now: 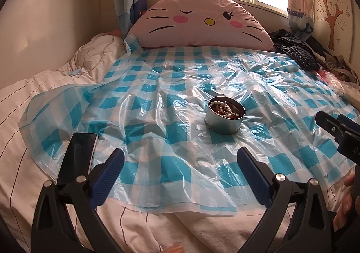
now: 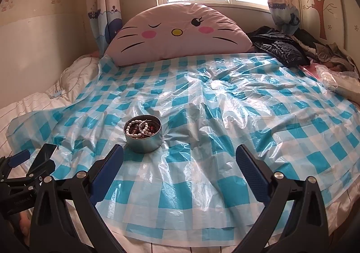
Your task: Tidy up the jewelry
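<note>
A round metal tin (image 1: 223,121) (image 2: 143,140) stands on the blue-and-white checked plastic sheet (image 1: 175,95) (image 2: 213,106) on the bed. It holds white bead strings, dark beads and a metal ring (image 2: 142,129). My left gripper (image 1: 181,163) is open and empty, hovering near the sheet's front edge, with the tin ahead and to the right. My right gripper (image 2: 180,158) is open and empty, with the tin just ahead of its left finger (image 2: 110,163). The right gripper's body (image 1: 337,129) shows at the left wrist view's right edge.
A black phone (image 1: 77,158) (image 2: 43,154) lies at the sheet's left front corner. A pink cat-face cushion (image 1: 202,21) (image 2: 177,32) stands at the bed head. Dark clothes (image 1: 297,50) (image 2: 283,48) are piled at the back right. White bedding (image 1: 45,95) lies at the left.
</note>
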`<state>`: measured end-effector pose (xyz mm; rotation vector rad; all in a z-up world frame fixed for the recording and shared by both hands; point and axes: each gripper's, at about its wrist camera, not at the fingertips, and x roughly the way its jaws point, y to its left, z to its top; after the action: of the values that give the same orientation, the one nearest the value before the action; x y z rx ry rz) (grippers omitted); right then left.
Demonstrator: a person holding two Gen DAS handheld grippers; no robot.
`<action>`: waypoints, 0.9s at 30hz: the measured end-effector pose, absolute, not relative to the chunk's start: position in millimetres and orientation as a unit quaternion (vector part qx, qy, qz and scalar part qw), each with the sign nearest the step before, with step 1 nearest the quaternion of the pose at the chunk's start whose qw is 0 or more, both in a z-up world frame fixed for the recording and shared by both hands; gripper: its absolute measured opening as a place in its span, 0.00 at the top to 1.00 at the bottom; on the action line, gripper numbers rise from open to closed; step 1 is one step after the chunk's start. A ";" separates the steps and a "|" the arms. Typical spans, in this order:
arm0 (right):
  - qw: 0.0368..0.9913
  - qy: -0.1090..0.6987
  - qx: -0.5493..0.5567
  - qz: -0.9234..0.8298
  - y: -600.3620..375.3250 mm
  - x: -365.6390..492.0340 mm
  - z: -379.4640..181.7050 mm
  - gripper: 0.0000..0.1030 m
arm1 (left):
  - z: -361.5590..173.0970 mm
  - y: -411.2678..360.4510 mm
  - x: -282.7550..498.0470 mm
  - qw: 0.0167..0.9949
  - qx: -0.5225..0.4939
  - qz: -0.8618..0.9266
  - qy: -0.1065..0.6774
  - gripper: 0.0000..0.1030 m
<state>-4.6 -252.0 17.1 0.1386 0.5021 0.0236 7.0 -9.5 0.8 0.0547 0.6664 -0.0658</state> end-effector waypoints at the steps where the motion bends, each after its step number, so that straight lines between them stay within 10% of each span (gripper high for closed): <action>1: 0.966 0.247 0.069 0.011 -252.1 -4.6 17.3 0.07 | 1.0 -9.4 7.4 0.944 0.026 -0.033 0.328 0.07; 27: 0.966 0.249 0.070 0.012 -254.2 -4.1 17.2 0.07 | 1.1 -7.0 12.3 0.940 0.028 -0.027 0.340 0.07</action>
<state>-4.1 -254.2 17.2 0.1409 0.5029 0.0246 12.3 -7.0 1.1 0.0578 0.6947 -0.0543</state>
